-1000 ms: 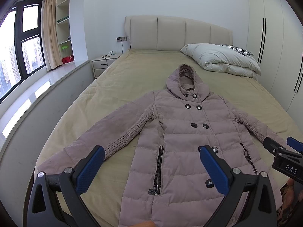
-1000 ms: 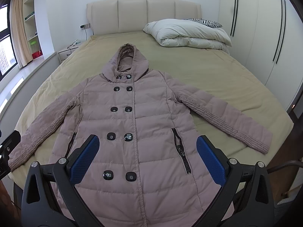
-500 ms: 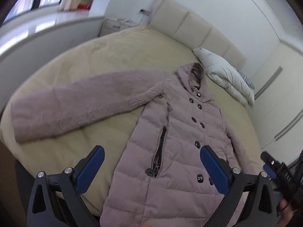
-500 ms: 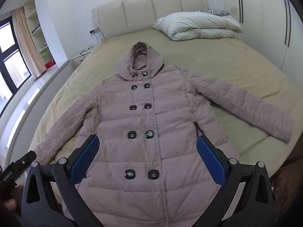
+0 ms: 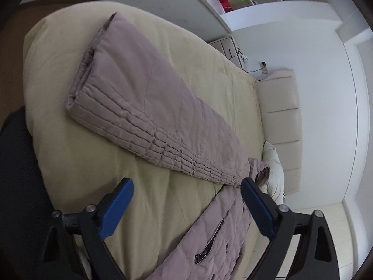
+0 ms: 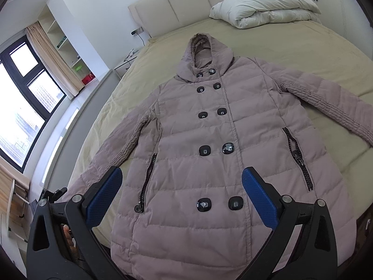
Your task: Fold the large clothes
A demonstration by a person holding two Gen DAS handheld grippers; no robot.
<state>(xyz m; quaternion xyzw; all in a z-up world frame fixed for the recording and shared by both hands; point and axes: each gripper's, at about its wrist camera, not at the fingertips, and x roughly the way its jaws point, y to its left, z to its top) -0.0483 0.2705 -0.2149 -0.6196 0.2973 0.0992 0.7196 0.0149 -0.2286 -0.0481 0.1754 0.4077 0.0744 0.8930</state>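
Left wrist view: the left claw [image 5: 186, 198] is spread wide with nothing between its blue pads, hovering over the bare bedspread of the bed [image 5: 112, 186] near its edge. The coat sleeve [image 5: 149, 112] lies flat and stretched out ahead of the claw, its cuff toward the bed's rim. The coat [image 5: 214, 238] body runs off to the lower right with a pocket zipper [image 5: 209, 245] showing. A headboard [image 5: 279, 126] and a pillow [image 5: 275, 170] sit beyond

Right wrist view: the right claw [image 6: 181, 193] is also wide open and holds nothing, poised above the lower front of the coat [image 6: 209, 140]. The coat lies face up in the middle of the bed [image 6: 291, 42], buttoned, hood [image 6: 202, 53] toward the headboard [image 6: 186, 2], both sleeves spread outward. A folded duvet [image 6: 265, 9] rests near the headboard. The left claw's tip [image 6: 54, 192] shows by the left sleeve's cuff, at the bed's edge, with a window [image 6: 25, 98] behind
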